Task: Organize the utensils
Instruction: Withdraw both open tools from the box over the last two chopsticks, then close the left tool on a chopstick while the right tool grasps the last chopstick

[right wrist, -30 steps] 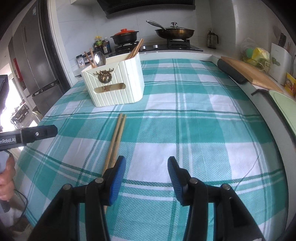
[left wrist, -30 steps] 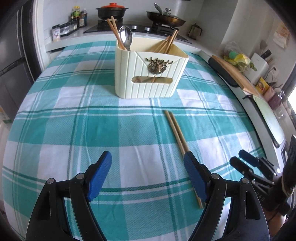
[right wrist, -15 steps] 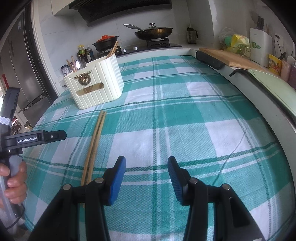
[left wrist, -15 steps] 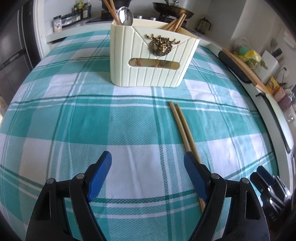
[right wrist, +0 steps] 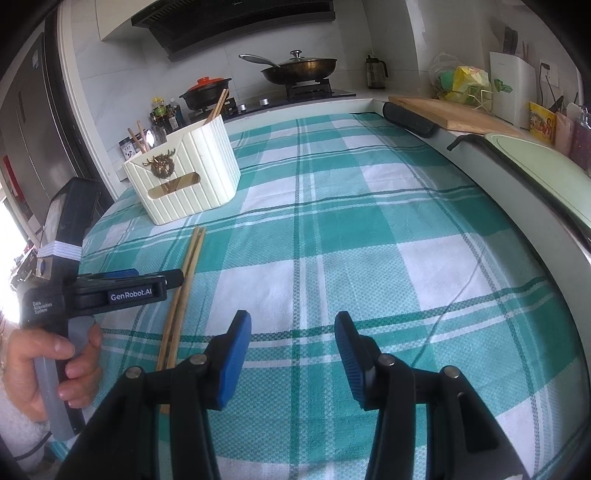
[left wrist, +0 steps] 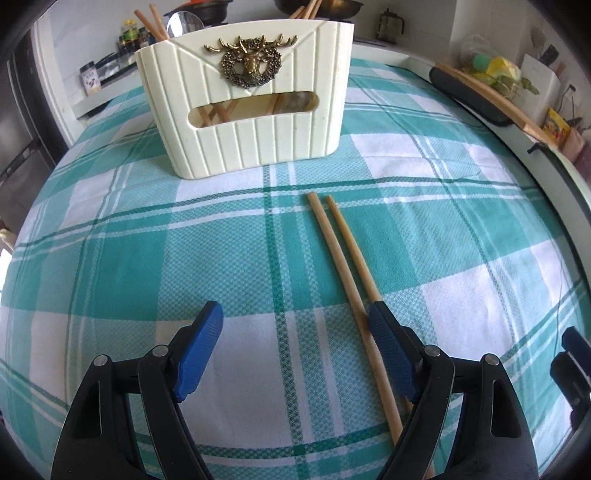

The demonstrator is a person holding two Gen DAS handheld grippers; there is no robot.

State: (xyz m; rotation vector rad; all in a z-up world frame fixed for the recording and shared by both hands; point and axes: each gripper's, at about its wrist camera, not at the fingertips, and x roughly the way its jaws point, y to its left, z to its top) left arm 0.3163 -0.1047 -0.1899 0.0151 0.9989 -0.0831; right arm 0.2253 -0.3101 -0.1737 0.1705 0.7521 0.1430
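Note:
A cream ribbed utensil holder (left wrist: pixel 243 110) with a brass deer badge stands on the teal plaid tablecloth (left wrist: pixel 122 266). It holds chopsticks and a spoon (left wrist: pixel 184 26). Two loose wooden chopsticks (left wrist: pixel 340 251) lie side by side in front of it. My left gripper (left wrist: pixel 295 317) is open low over the cloth. Its right finger (left wrist: pixel 388 343) covers one chopstick, and the other runs just inside it. The right wrist view shows the same chopsticks (right wrist: pixel 188 273) under the left gripper's tip (right wrist: pixel 173 277). My right gripper (right wrist: pixel 291 325) is open over bare cloth, to their right.
A hand (right wrist: pixel 55 354) holds the left gripper's handle. Behind the table is a stove with a lidded pan (right wrist: pixel 299 68) and a red-lidded pot (right wrist: pixel 205 92). A wooden board (right wrist: pixel 450 114) and a pale green tray (right wrist: pixel 535 162) line the right counter. A fridge (right wrist: pixel 37 110) stands at the left.
My left gripper moved forward and down toward the holder, so its right finger now lies over the loose chopsticks. My right gripper drifted a little and rolled. Both stayed open.

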